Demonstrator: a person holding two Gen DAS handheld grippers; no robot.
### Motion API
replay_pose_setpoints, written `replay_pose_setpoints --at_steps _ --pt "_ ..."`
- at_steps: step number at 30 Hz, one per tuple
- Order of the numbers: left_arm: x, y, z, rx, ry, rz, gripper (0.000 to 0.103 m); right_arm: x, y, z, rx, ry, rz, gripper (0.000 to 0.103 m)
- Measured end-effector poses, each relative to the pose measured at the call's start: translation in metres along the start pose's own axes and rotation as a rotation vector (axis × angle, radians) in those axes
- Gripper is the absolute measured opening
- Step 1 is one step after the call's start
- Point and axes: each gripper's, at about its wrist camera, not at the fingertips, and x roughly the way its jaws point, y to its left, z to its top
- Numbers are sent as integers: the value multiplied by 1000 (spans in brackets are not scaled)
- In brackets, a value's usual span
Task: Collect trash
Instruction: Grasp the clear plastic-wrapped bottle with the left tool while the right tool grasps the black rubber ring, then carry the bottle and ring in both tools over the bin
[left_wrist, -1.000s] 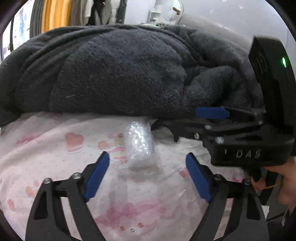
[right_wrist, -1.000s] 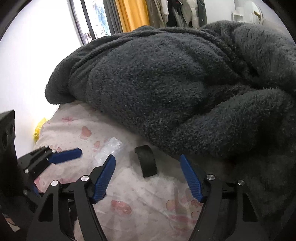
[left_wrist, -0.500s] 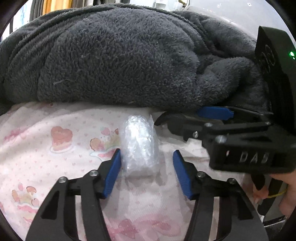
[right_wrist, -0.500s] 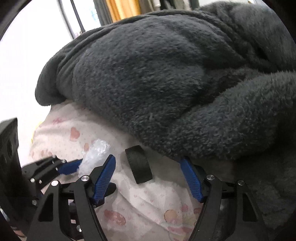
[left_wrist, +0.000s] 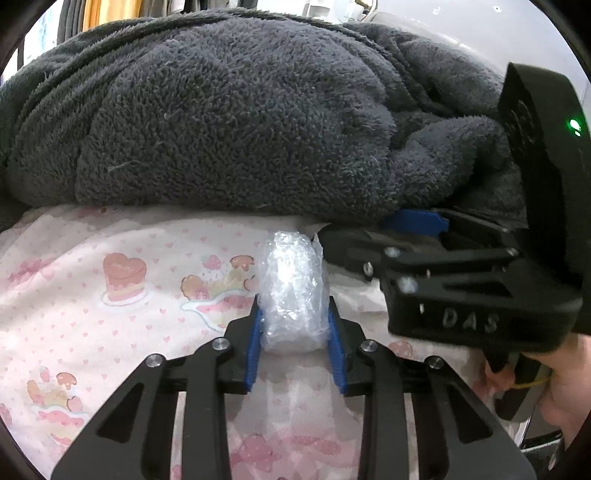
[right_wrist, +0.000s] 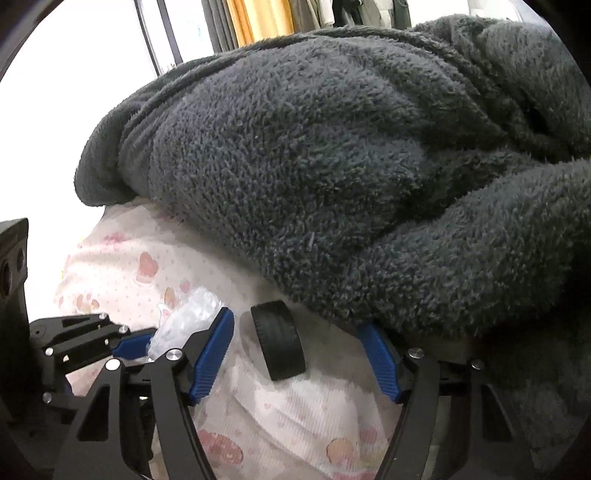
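A crumpled roll of clear bubble wrap (left_wrist: 291, 291) lies on the pink printed bedsheet (left_wrist: 110, 302). My left gripper (left_wrist: 293, 312) is closing, and its blue pads touch both sides of the roll. In the right wrist view the roll (right_wrist: 188, 314) shows at the left, beside one of the left gripper's blue pads (right_wrist: 133, 345). A small black ribbed ring like a toy tyre (right_wrist: 279, 341) stands on edge on the sheet. My right gripper (right_wrist: 295, 325) straddles it, jaws closing slowly, pads clear of it on both sides.
A thick dark grey fleece blanket (right_wrist: 332, 166) is heaped right behind both objects and overhangs the right gripper's right finger. The right gripper's body (left_wrist: 480, 295) and the hand (left_wrist: 565, 373) holding it crowd the left gripper's right side. Curtains and hanging clothes stand far behind.
The left jaws have come in from wide apart until they touch the bubble wrap. The right gripper has edged forward and down towards the black ring and narrowed slightly.
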Motion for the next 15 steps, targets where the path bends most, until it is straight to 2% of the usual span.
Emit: replay_pose_setpoints --at_steps 4,7,9,15 --pt "-14 0 -7 8 2 9 34 2 -5 -2 5 7 -11 58" --pt "-23 2 -2 14 -1 16 34 6 -4 0 11 16 -26 45" --pt "-27 4 0 13 -5 23 34 5 -5 1 12 19 -63 28" --pt "-44 14 -4 -4 -18 28 34 -3 -9 -2 27 24 -61 21"
